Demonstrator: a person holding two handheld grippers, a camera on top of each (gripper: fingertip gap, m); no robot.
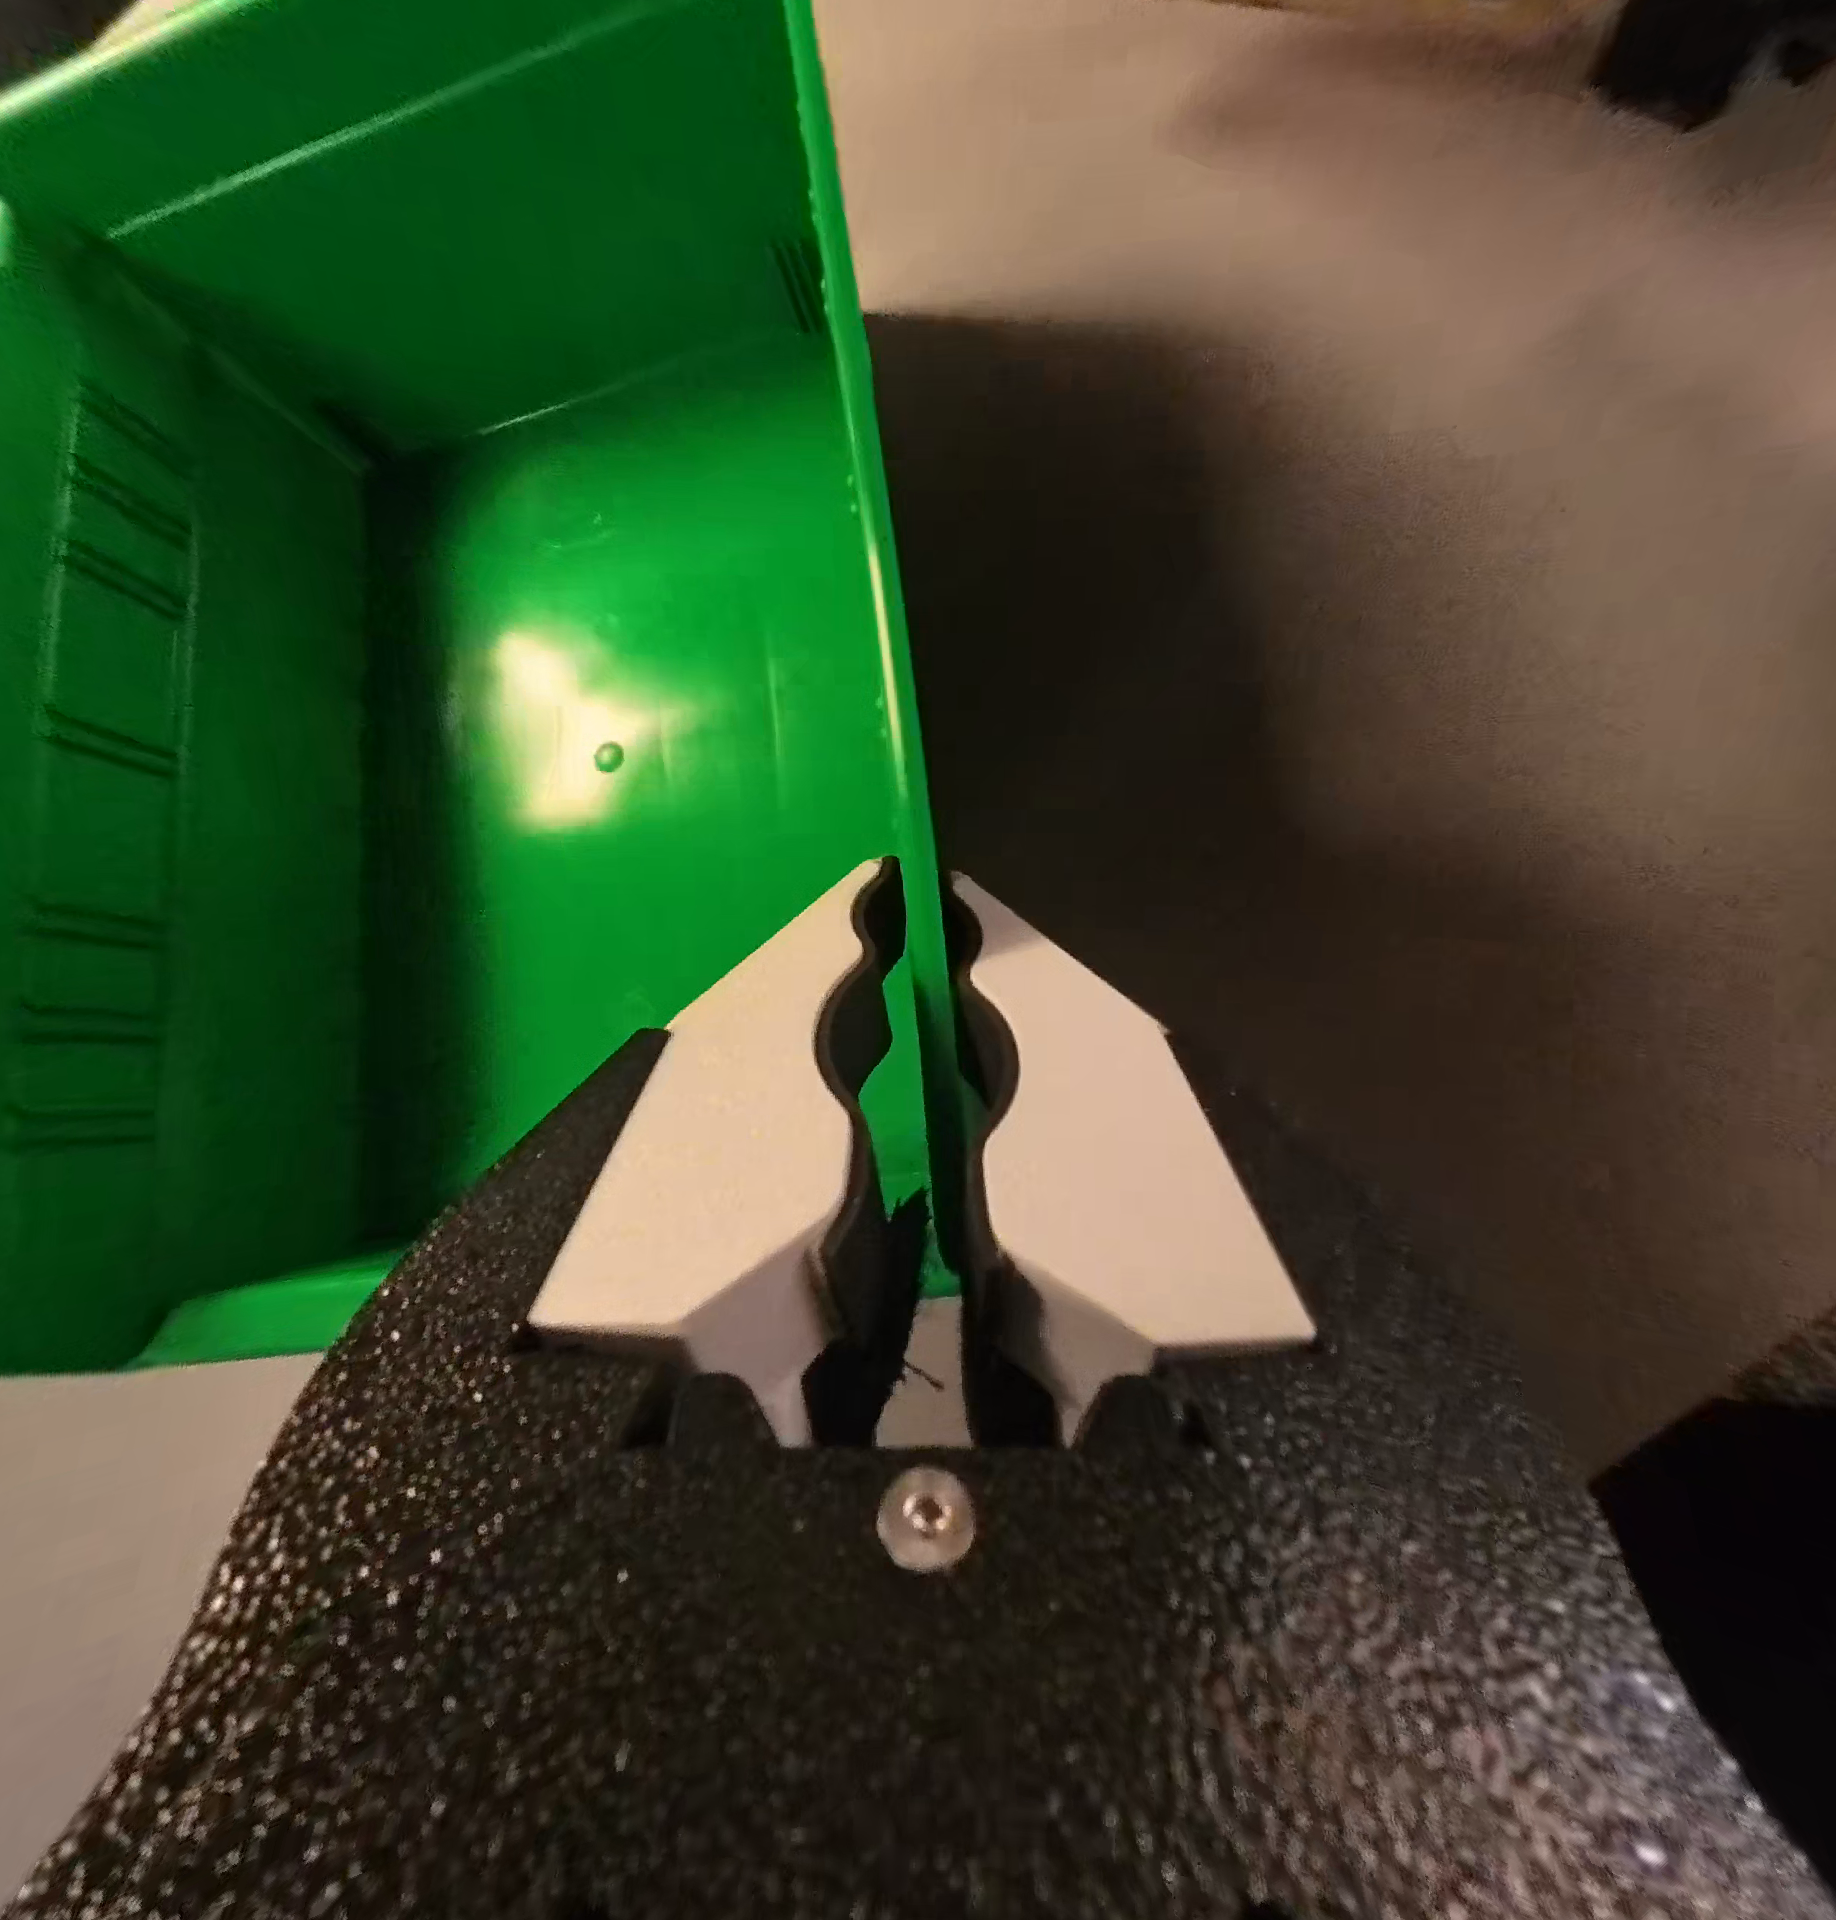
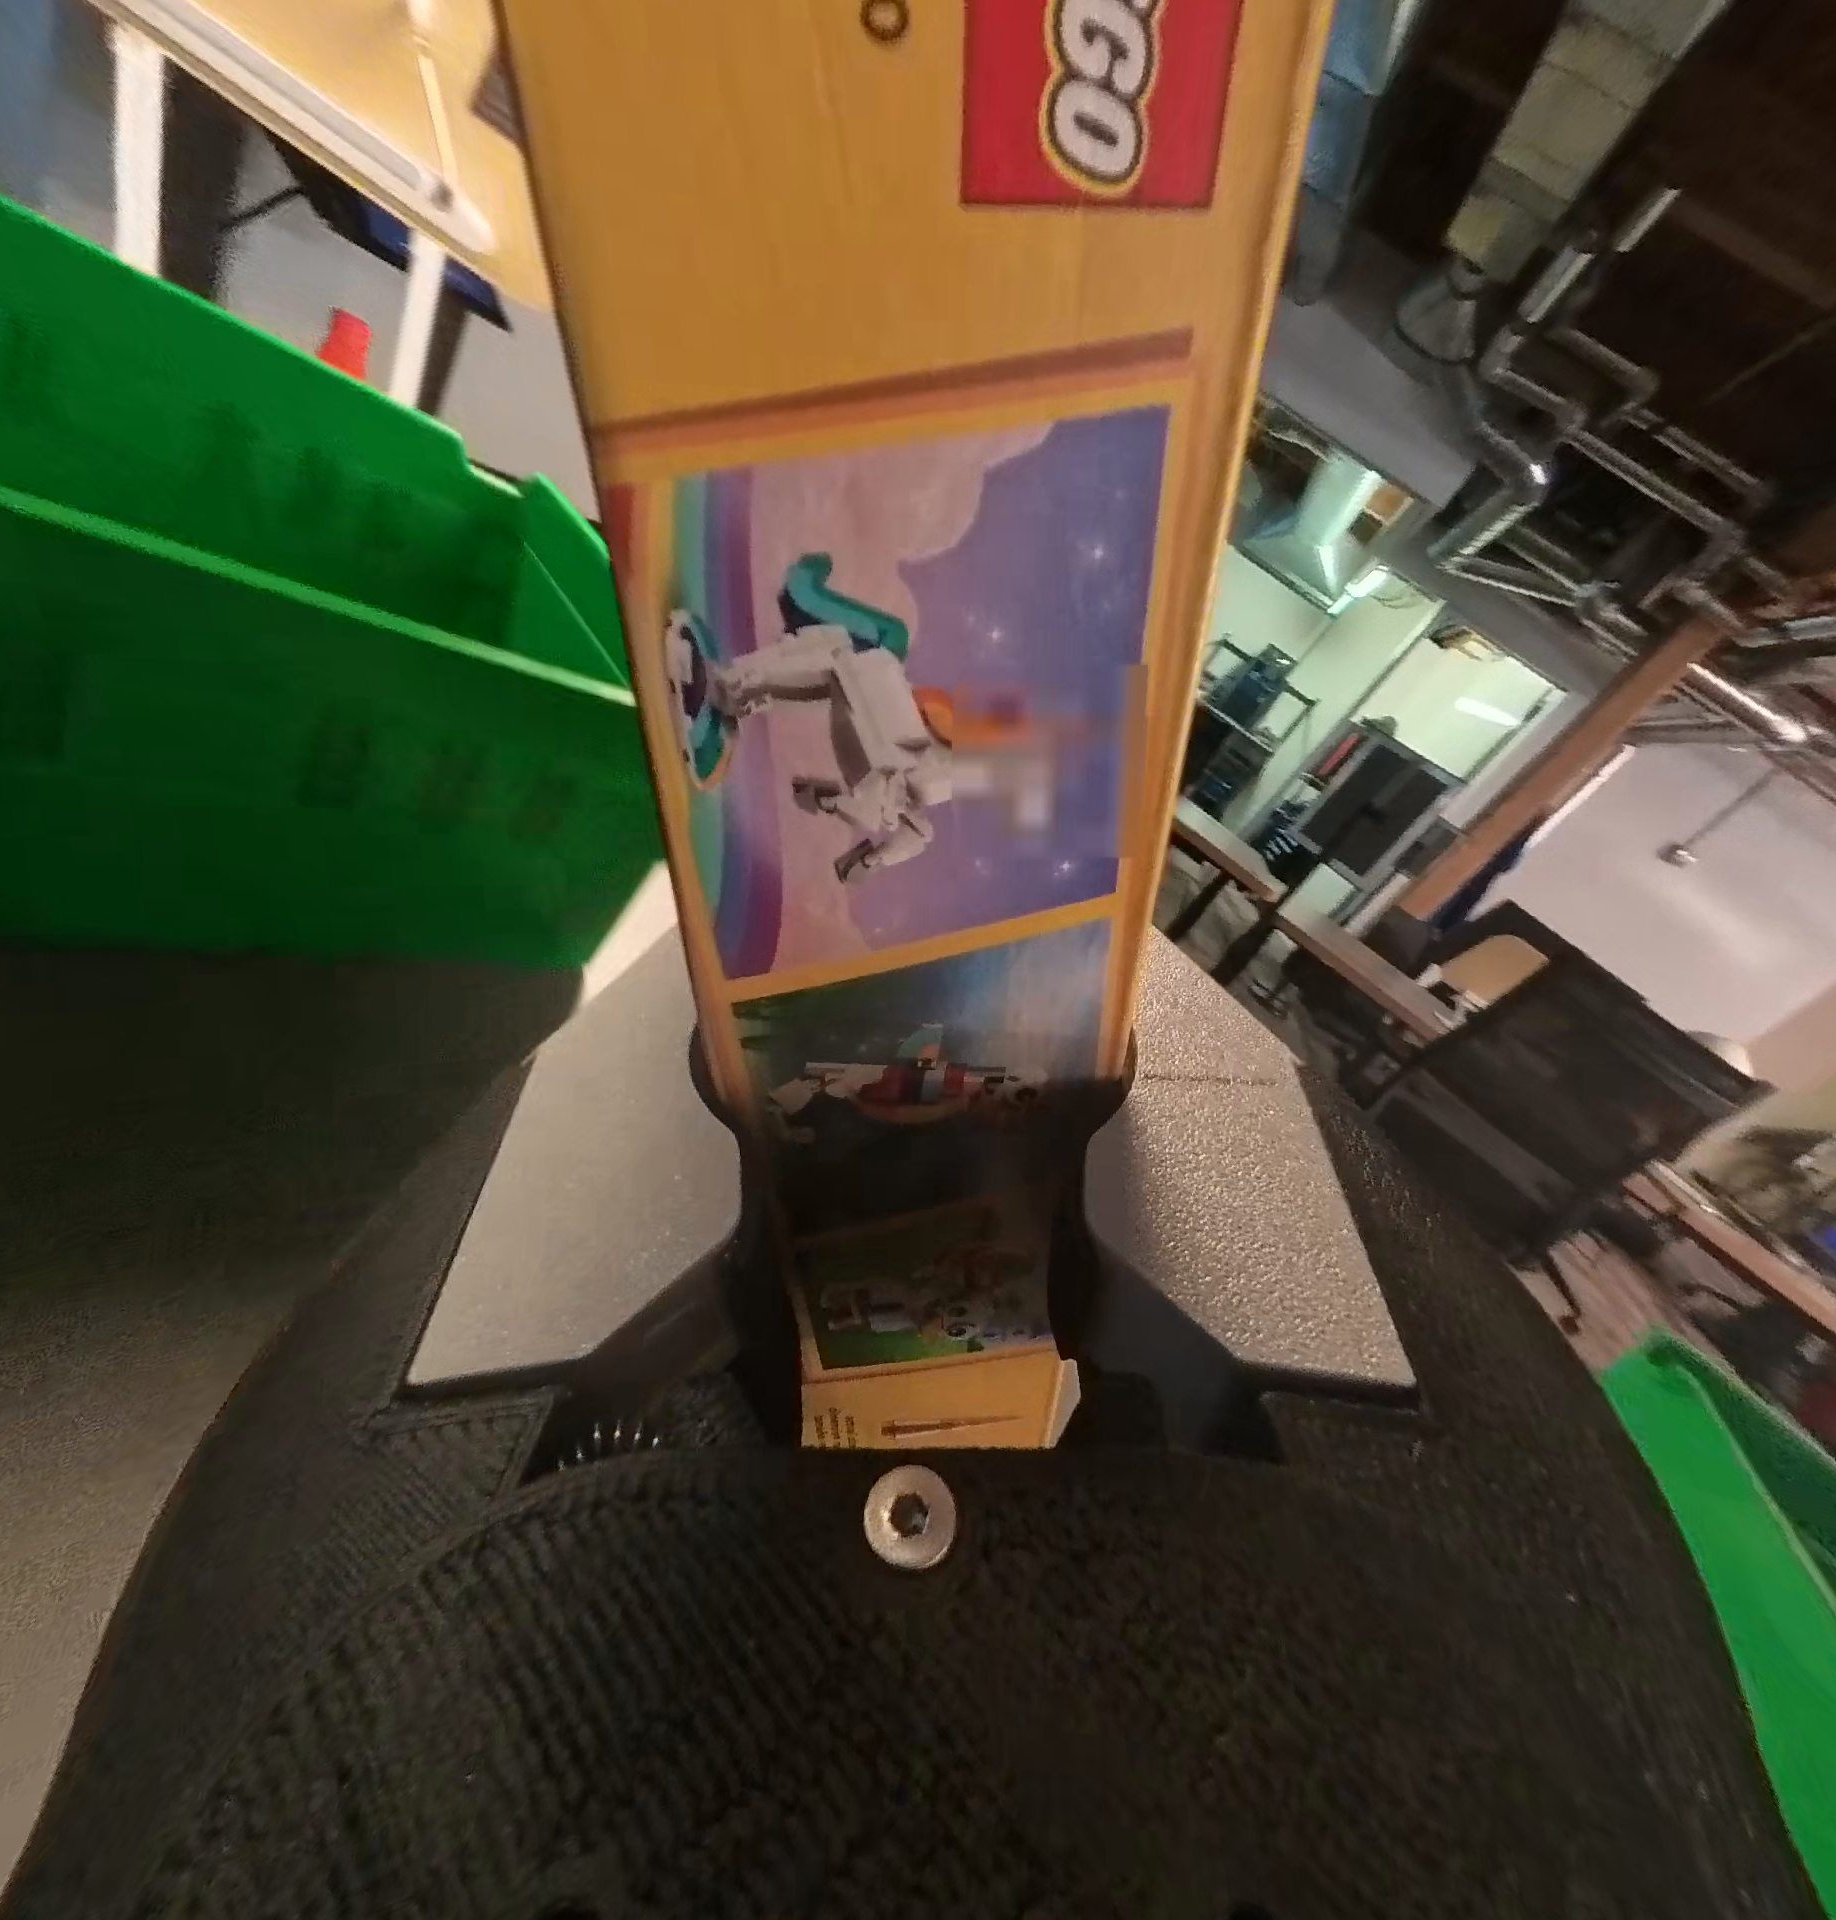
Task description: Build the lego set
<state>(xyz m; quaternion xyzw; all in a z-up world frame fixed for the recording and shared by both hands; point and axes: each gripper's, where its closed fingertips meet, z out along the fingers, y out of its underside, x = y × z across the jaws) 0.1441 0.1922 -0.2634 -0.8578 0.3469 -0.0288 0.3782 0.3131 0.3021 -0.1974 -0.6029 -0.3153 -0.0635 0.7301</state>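
Left gripper (image 1: 924, 883) pinches thin green plastic bin (image 1: 581, 623) wall, right gripper (image 2: 919, 1049) clamps yellow cardboard set box (image 2: 893, 520); either could slip if tilted.

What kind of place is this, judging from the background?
Probably a workshop or lab: exposed metal ducts overhead, long work tables, and dark shelving racks at the far wall.

Green bin (image 1: 394, 665): uniform bright green, glossy, with one pale glare patch. Left gripper (image 1: 926, 883): speckled black body, light grey fingers (image 1: 727, 1143) with dark wavy inner pads. Lego box (image 2: 893, 582): yellow-orange, red logo square, purple-and-pink picture panels (starry pattern). Right gripper (image 2: 914, 1070): black ribbed body, grey fingers (image 2: 581, 1195).
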